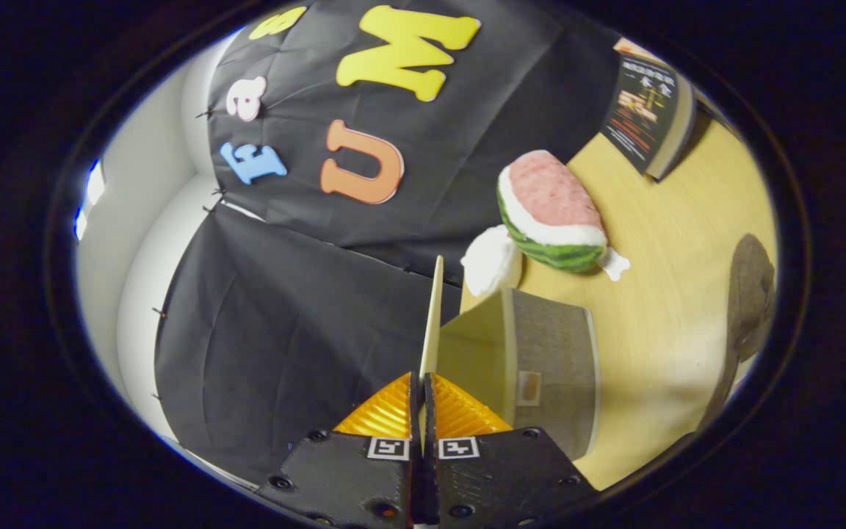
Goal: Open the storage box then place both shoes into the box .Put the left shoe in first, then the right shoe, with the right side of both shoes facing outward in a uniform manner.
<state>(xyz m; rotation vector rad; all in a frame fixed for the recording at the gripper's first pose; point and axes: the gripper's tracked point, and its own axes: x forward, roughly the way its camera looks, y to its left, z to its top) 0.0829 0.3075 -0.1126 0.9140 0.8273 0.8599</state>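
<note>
On the left we saw the booth's dark cloth wall, hanging behind everything. At the middle, our gripper had its fingers nearly closed, both pressing on the near edge of a thin pale panel, the box lid, which ran straight away from the fingertips and showed edge-on. We judged the opening step to be under way, with the lid swung up and the box not yet loaded.

Just right of the lid stood the storage box, with grey fabric sides and a pale inner wall, resting on the wooden table. The lid looked light and stiff, like fabric-covered board, so we thought it would swing easily but could flex or slip if pinched at a corner; a hold at the middle of its free edge seemed soundest. The box itself seemed light enough to slide when the lid was pulled.

Beyond the box lay a watermelon-slice plush toy with a white soft piece beside it. Farther right a book lay at the far end of the table. At the right, a dark grey rounded shape sat on the table; we could not tell whether it was a shoe.
</note>
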